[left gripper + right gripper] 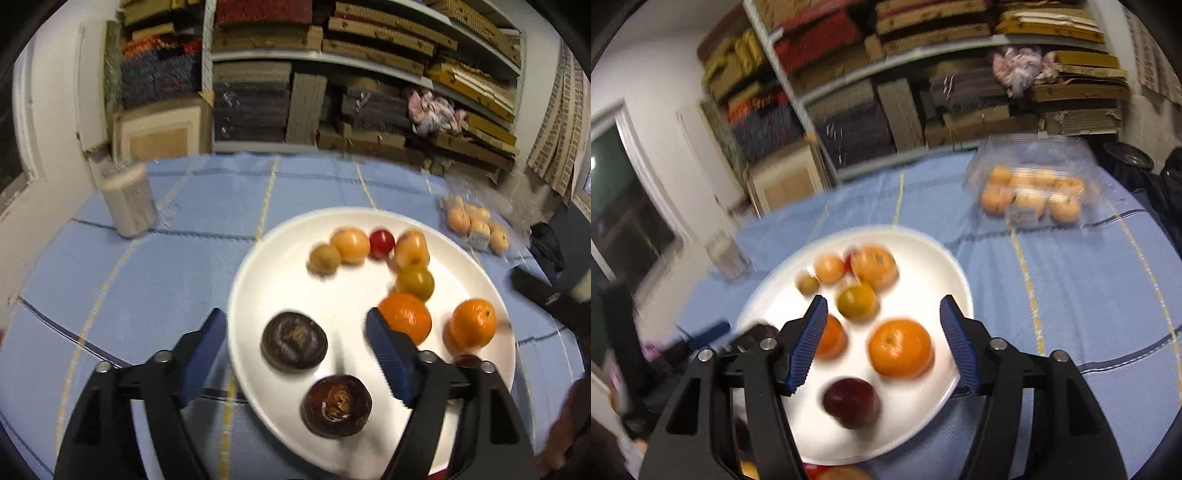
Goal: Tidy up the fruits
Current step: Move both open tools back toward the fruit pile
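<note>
A white plate (pixel 280 280) on the blue cloth carries several fruits. In the left wrist view my left gripper (pixel 295 314) stands open over the plate's near side. A dark brown fruit (pixel 293 339) lies between its fingers, clear of both pads, and a second dark fruit (pixel 336 406) lies nearer. Two oranges (pixel 406 317) (pixel 472 323) sit to the right, one just behind the right fingertip. In the right wrist view my right gripper (pixel 883 301) is open above the plate (pixel 923 288). An orange (pixel 900 349) rests between its fingers untouched, with a dark red plum (pixel 851 402) in front.
A clear plastic box of orange fruits (pixel 1032 195) sits on the cloth beyond the plate to the right. A pale jar (pixel 129 199) stands at the table's far left. Shelves stacked with mats and cardboard fill the back wall.
</note>
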`<move>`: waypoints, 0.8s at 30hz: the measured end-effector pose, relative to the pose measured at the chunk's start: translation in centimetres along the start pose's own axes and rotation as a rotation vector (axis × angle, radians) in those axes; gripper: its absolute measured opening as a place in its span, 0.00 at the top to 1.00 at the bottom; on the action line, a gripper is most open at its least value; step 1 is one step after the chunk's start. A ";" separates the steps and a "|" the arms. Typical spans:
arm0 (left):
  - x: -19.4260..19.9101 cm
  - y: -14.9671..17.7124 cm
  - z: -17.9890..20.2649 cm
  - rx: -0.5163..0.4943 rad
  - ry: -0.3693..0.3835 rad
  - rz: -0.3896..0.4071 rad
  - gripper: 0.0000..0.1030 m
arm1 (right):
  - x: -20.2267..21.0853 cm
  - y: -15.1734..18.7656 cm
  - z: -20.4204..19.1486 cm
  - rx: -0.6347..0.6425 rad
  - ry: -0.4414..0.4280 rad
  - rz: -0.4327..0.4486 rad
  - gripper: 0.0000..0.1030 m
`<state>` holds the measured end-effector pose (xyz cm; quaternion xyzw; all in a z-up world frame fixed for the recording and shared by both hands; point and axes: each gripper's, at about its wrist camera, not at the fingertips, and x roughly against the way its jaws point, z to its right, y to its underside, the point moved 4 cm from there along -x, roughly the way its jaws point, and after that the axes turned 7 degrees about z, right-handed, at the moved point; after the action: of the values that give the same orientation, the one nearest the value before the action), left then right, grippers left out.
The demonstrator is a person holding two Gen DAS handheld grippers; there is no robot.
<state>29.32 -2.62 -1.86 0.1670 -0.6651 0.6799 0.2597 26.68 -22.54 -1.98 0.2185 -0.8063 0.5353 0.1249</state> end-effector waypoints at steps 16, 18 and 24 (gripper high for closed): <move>15.5 4.1 -2.1 0.089 -0.044 0.175 0.04 | 18.5 4.7 -9.0 0.270 -0.108 0.324 0.08; 14.8 7.4 -2.0 0.083 -0.045 0.099 0.04 | 17.3 8.2 -7.3 0.252 -0.051 0.285 0.08; 15.1 10.3 0.5 -0.072 -0.086 0.111 0.04 | 15.0 12.1 -5.8 0.277 0.006 0.119 0.08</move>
<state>11.11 -0.99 -1.66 0.1495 -0.7078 0.6612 0.1985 7.49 -16.44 -2.91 0.1839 -0.7357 0.6486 0.0643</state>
